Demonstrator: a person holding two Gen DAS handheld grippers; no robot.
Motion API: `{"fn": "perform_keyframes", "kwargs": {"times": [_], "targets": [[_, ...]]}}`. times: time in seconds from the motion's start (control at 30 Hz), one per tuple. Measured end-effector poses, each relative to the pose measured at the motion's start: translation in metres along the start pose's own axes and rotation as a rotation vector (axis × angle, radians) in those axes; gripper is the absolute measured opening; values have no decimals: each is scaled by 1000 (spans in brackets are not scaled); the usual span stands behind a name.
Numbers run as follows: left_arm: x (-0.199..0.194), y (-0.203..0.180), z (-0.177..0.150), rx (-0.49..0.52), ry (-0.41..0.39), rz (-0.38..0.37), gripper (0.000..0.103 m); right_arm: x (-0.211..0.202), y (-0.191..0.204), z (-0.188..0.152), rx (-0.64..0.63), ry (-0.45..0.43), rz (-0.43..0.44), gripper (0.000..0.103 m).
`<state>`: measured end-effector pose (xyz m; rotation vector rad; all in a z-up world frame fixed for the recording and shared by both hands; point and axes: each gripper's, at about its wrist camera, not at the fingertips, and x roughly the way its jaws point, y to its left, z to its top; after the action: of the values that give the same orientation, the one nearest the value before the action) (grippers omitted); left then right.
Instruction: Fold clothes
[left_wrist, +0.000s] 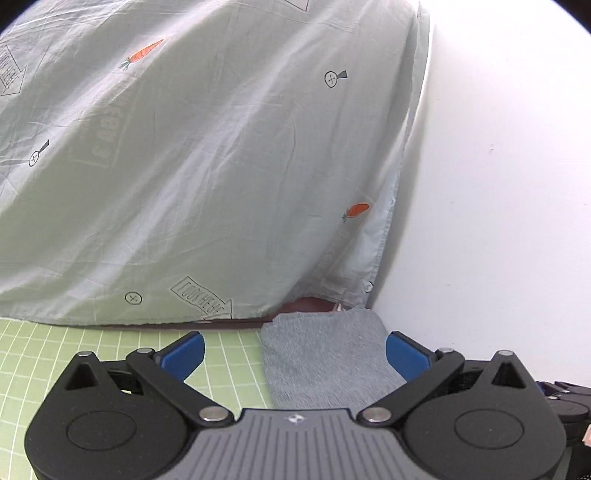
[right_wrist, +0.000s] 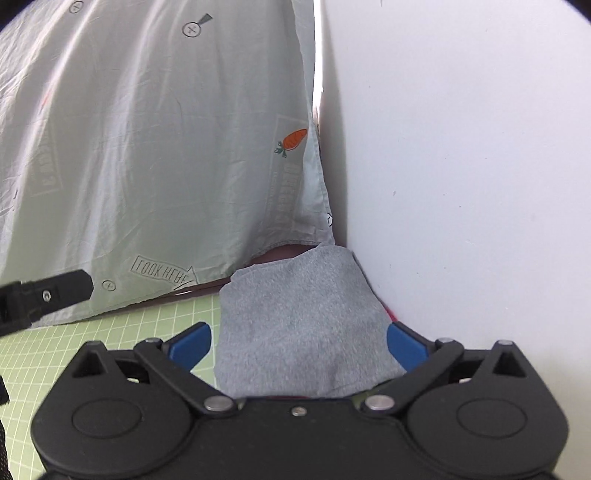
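While both sets of jaws are spread wide with nothing pinched in them, I've got one folded grey cloth (left_wrist: 325, 354) lying between the blue pads (left_wrist: 184, 352) of my left gripper (left_wrist: 295, 350), touching neither as far as I can tell. Same deal on the right gripper (right_wrist: 299, 345): grey cloth sits in the gap, pads clear of it. It lies on the green grid mat (left_wrist: 110, 354), tucked against the white wall (left_wrist: 498, 184).

Its near end is cut off by the gripper bodies in both views, so I can't say how long it is. Something dark reddish (left_wrist: 306, 304) peeks out at its far end, under the hem of one big pale sheet (left_wrist: 184, 166) printed with carrots; no clue what it is. A sliver of red shows by the wall in the right view too. I count two carrots in the left view, one in the right. The black bit (right_wrist: 44, 295) poking in at left edge of the right view is probably my other gripper, mostly cropped.
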<state>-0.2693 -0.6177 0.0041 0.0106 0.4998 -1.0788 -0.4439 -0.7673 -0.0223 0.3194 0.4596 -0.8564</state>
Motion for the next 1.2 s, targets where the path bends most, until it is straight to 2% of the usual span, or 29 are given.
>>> {"fn": "perform_keyframes", "kwargs": {"times": [0.1, 0.27, 0.37, 0.57, 0.8, 1.2], "targets": [[-30, -5, -10, 1, 13, -24, 103, -33, 16, -16, -34, 25, -43, 103], [-71, -20, -31, 152, 59, 15, 103, -81, 29, -47, -27, 59, -80, 103], [-90, -20, -46, 168, 80, 38, 103, -101, 29, -61, -17, 76, -102, 103], [-114, -15, -69, 168, 142, 32, 103, -130, 26, -86, -5, 111, -109, 103], [-129, -12, -75, 150, 143, 65, 103, -143, 28, -92, -23, 107, -87, 103], [-132, -13, -72, 166, 134, 60, 103, -148, 30, -92, -34, 88, -88, 103]]}}
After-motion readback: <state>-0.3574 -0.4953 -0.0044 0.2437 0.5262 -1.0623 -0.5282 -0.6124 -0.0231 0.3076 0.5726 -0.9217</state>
